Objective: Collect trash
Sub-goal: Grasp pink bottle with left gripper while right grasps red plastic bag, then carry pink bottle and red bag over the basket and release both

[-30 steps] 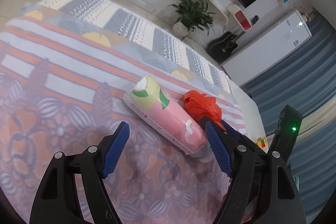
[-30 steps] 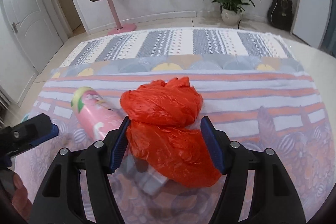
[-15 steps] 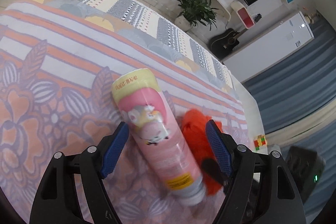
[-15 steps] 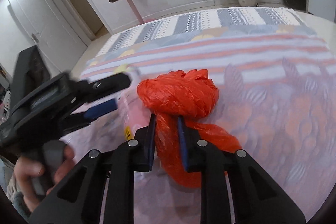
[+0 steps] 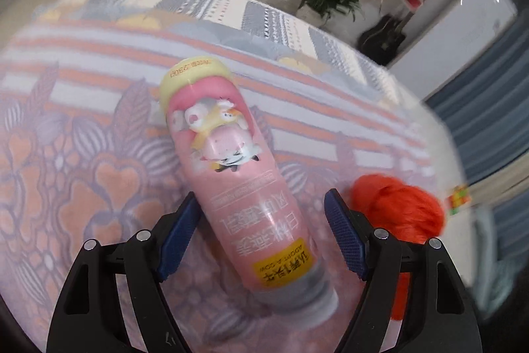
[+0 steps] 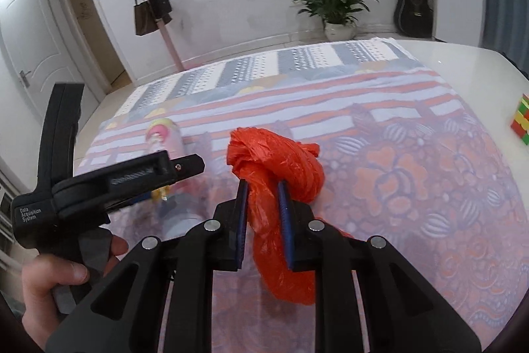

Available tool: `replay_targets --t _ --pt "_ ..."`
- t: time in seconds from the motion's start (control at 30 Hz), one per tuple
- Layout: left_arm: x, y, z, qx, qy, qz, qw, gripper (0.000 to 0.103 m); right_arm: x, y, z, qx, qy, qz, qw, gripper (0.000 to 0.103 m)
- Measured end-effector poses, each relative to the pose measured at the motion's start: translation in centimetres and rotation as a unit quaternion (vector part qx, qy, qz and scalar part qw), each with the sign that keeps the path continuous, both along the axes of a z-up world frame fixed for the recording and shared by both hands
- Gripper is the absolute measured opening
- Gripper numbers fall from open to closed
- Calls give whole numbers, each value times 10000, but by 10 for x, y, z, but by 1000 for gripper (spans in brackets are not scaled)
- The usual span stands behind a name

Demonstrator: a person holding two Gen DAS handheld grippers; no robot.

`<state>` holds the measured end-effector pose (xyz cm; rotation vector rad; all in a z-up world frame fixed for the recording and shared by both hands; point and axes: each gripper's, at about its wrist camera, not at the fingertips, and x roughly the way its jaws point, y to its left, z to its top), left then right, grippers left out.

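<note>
The step in hand looks like gathering: the right claw (image 6: pixel 263 207) is clamped on the red plastic bag (image 6: pixel 277 161), whose crumpled bulk bulges past the pads toward 12 o'clock while a loose tail hangs toward 6 o'clock, over the patterned cloth (image 6: pixel 413 174) on the counter. The left claw (image 5: pixel 264 232) stands apart, straddling the pink bottle (image 5: pixel 231 167), which lies on its side on the cloth with its yellow end pointing to 11 o'clock; whether either pad touches it I cannot tell. Next, I judge, the left claw must close on the bottle's body, squarely, since a round bottle may roll or slip. The left view alone shows the bottle's label and the spread pads; the right view alone shows the grip on the bag, the person's hand (image 6: pixel 56 283) at 8 o'clock, and a coloured cube (image 6: pixel 521 118) at 3 o'clock.
</note>
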<state>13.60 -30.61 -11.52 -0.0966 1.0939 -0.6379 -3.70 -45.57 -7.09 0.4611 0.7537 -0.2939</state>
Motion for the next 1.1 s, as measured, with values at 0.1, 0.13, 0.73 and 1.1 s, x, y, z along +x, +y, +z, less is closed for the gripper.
replay_targets --t 0.1,0.13,0.73,1.1 --pt "-4 -7 0 266 -243 -178 9992 58 -3 -6 -6 14 8 -45 10000 16" --pt "-4 -5 0 187 -223 -254 9993 56 -4 -7 -6 33 -16 -31 10000 15" --pt "-17 132 77 -966 -834 -66 9918 46 22 56 61 -211 -763 802 9936 9" --pt "-7 299 128 -1066 -1386 1095 9785 46 83 189 137 -559 -1398 2138 9652 9"
